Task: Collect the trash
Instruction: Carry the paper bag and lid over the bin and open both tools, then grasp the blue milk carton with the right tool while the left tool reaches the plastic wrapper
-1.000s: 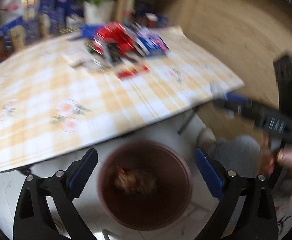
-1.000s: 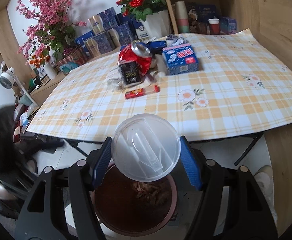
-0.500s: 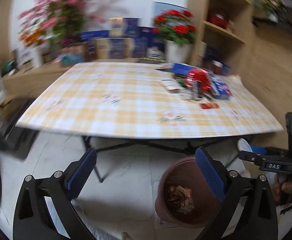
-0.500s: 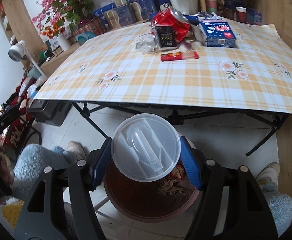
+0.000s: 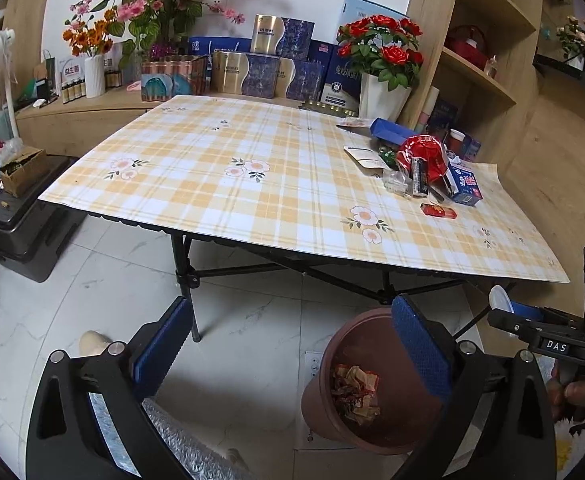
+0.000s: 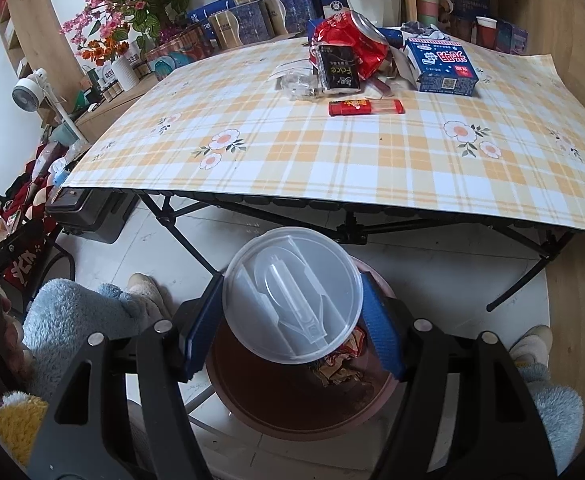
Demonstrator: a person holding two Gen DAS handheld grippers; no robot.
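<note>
I have my right gripper point(image 6: 293, 322) pinching a clear round plastic lid point(image 6: 292, 294) between its two blue pads. The lid sits flat in the middle of the right view, and I can see a clear plastic spoon shape inside it. The lid hangs right over the brown trash bin point(image 6: 300, 404), which stands on the white floor at 6 o'clock, just in front of the table.

The bin already has crumpled wrappers point(image 5: 354, 394) at the bottom. In the left view it sits at 5 o'clock, partly behind one blue pad.

My left gripper point(image 5: 288, 352) is spread wide and holds nothing. It points at the floor and the table legs.

The table point(image 6: 332, 152) has a yellow checked cloth with flowers. More trash lies in a pile at 12 o'clock in the right view: a crushed red can point(image 6: 350, 36), a black packet point(image 6: 338, 70), a blue and white box point(image 6: 440, 66), and a long red wrapper point(image 6: 366, 107) lying by itself, closest to me. A bit of clear plastic point(image 6: 300, 82) lies beside the black packet.
</note>
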